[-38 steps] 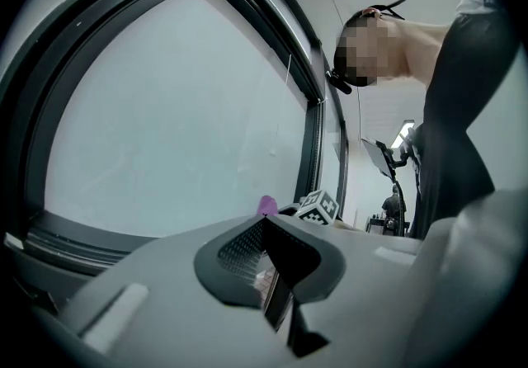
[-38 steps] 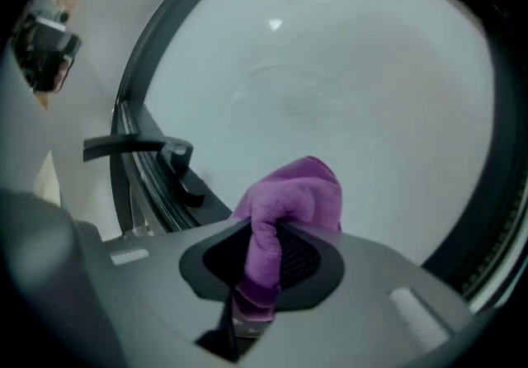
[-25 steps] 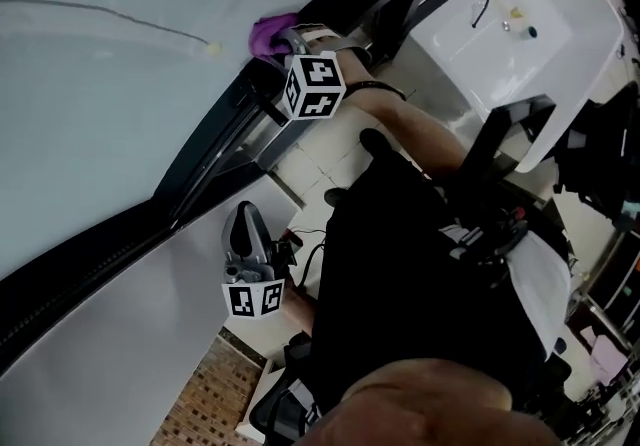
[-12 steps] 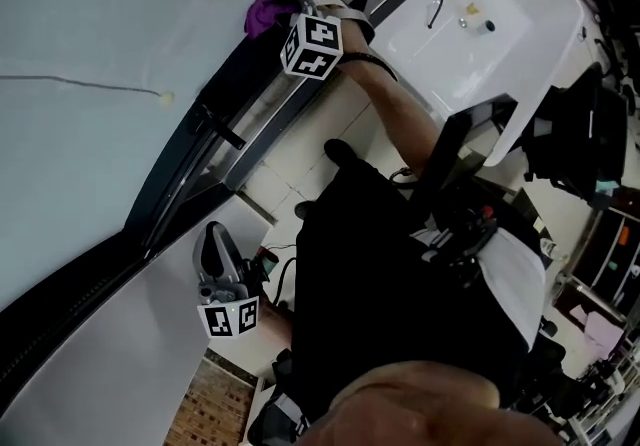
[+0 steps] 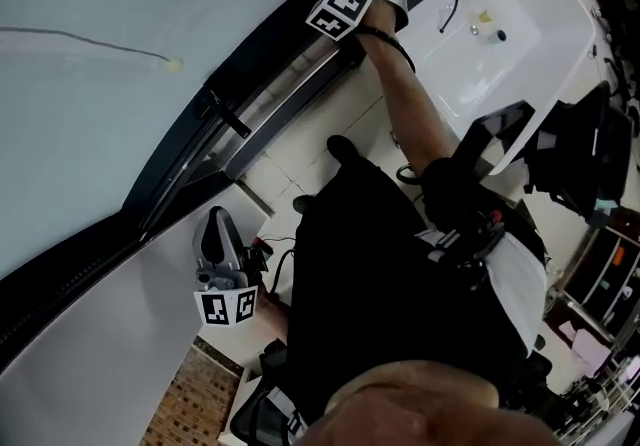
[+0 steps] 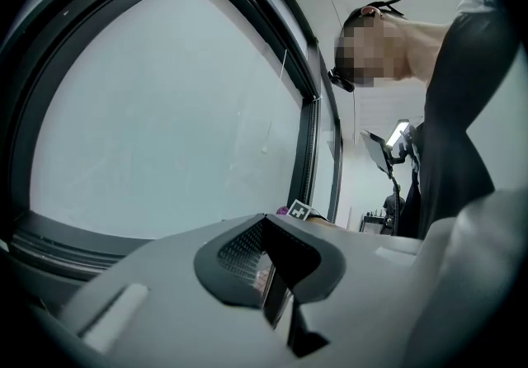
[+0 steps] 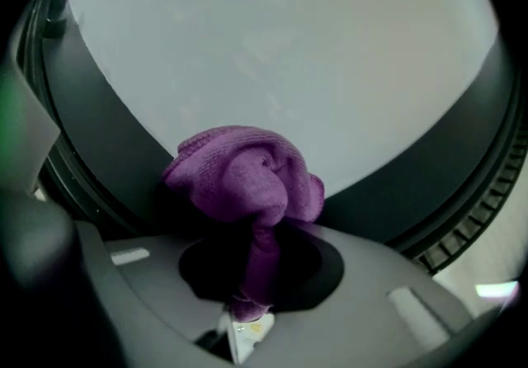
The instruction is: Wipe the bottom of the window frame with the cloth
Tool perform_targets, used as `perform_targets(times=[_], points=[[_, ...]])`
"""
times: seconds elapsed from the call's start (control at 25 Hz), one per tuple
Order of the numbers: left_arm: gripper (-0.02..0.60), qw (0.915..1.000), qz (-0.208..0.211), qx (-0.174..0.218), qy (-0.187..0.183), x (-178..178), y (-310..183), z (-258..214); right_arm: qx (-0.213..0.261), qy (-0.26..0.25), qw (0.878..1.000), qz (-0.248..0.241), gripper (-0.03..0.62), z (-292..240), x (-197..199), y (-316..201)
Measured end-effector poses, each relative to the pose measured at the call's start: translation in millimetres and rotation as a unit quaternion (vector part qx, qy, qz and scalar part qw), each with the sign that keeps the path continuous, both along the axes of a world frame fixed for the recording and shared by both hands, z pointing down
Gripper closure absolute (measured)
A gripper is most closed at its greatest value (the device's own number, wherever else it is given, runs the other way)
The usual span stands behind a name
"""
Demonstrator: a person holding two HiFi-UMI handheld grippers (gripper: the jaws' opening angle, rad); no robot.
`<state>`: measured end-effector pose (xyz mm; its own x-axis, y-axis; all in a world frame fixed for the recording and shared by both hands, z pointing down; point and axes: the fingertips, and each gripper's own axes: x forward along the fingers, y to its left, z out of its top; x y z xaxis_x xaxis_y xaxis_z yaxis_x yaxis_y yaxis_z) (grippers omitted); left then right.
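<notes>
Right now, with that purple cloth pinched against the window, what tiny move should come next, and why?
Probably slide the right gripper sideways along the window frame. Its jaws are shut on the purple cloth, whose bunched end seems to rest on the dark frame just below the glass, so a sideways stroke would wipe it.

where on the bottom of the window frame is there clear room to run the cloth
The dark window frame is bare between the purple cloth, clamped in the right gripper, and the black latch bar crossing it. It is bare again below that latch, toward the lower left. It is tight only at the latch.
</notes>
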<state>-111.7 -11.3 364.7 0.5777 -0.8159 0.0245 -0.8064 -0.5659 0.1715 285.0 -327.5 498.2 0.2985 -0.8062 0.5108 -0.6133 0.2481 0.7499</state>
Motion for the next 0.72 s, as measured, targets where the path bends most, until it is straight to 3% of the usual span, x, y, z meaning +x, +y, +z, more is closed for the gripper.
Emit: perform_targets(times=[0.24,0.32,0.4,0.44,0.52,0.56,0.6,0.72], points=[[0.578,1.0,-0.009,0.004,0.003,-1,7,0,0.011,-0.022,0.999,0.033,0.533,-8,12,20],[0.578,0.9999,-0.011,0.0,0.002,-10,7,2,0.063,-0.03,0.996,0.058,0.533,-38,17,59],[0.578,0.9999,-0.013,-0.001,0.004,-18,6,2,0.129,-0.111,0.985,0.02,0.533,-77,-14,91],[0.578,0.9999,-0.016,0.001,0.007,-21,7,3,0.14,-0.193,0.971,-0.028,0.533,-88,-43,99],[0.578,0.9998,-0.018,0.006,0.012,-23,7,2,0.121,-0.374,0.911,-0.128,0.532,-94,-107,104],[0.578,0.9997,-0.017,0.009,0.014,-24,7,2,0.101,-0.428,0.883,-0.162,0.532,-90,-135,106],[0.578,0.9997,-0.017,0.01,0.014,-26,8,2,0.08,-0.449,0.87,-0.186,0.531,-83,-159,107],[0.578,0.9996,-0.02,0.012,0.018,-33,9,2,0.03,-0.419,0.877,-0.234,0.531,-60,-216,108]])
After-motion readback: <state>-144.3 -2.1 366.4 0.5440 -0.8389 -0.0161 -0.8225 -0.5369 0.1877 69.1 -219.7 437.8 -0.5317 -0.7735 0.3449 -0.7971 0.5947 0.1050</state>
